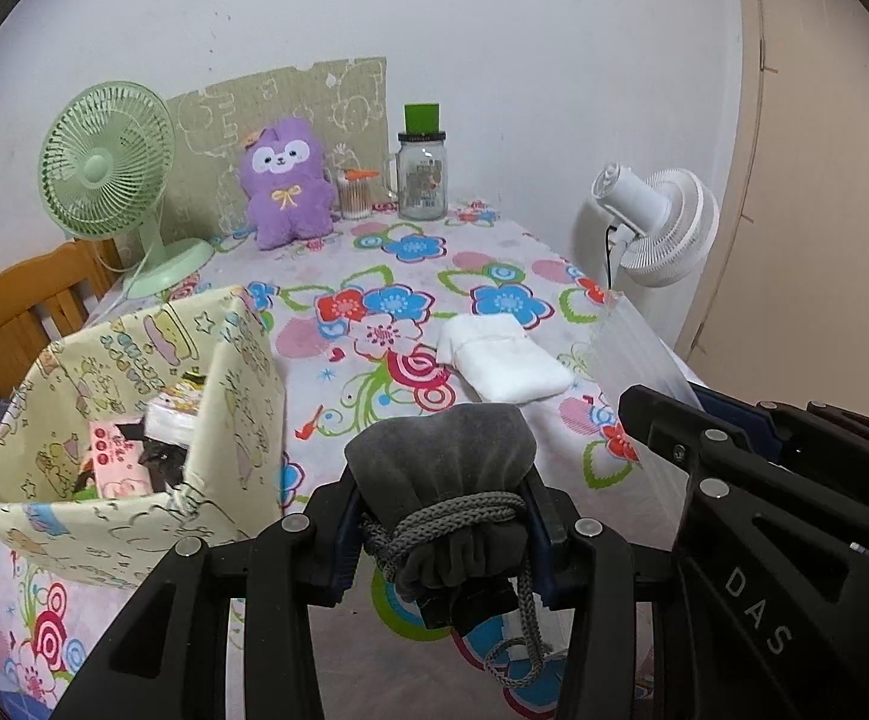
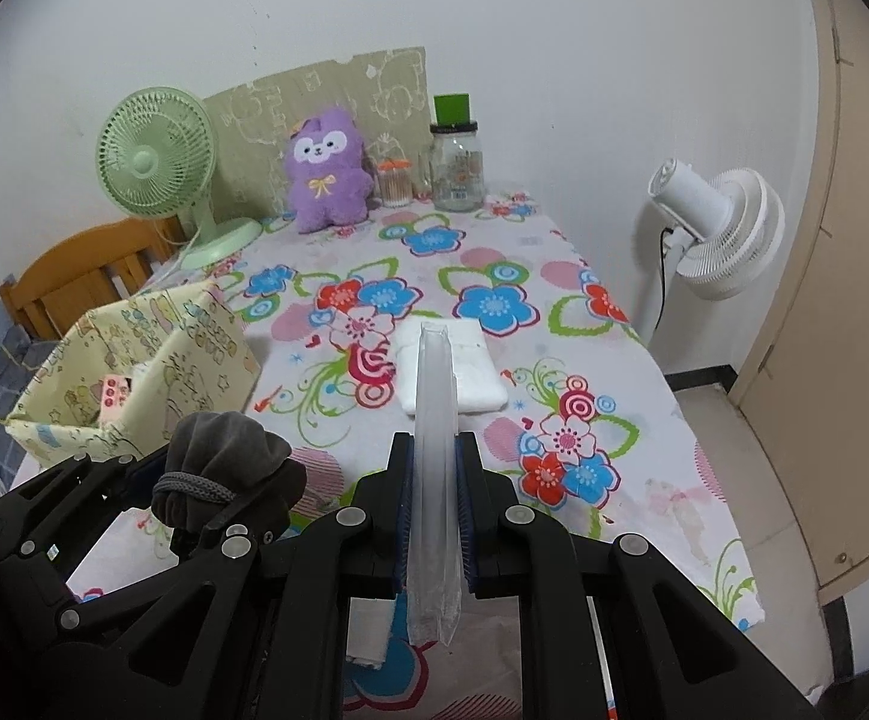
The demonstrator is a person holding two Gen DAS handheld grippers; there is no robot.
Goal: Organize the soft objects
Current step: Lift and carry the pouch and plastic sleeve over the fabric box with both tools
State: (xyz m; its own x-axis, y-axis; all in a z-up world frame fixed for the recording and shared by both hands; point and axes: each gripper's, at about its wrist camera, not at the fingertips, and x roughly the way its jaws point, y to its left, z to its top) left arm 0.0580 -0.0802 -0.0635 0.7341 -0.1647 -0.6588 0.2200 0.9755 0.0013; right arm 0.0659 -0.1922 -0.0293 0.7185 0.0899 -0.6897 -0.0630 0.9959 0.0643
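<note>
The left tongs [image 1: 443, 531] point down at a slant over the worktop [image 1: 494, 252] with the flowery cloth. They are partly open and squeeze a grey drawstring pouch [image 1: 440, 450] at its tied neck, so the pouch hangs in the air, and its cord [image 1: 518, 630] dangles below. The right tongs [image 2: 434, 510] sit just to the right of the pouch and tilt down the same way. They are closed tight on a thin clear plastic bag [image 2: 432, 420], held edge-up. A folded white cloth [image 1: 503, 360] lies flat on the worktop beyond the pouch. A yellow cartoon-print box [image 1: 134, 420] stands open to the left of the pouch.
</note>
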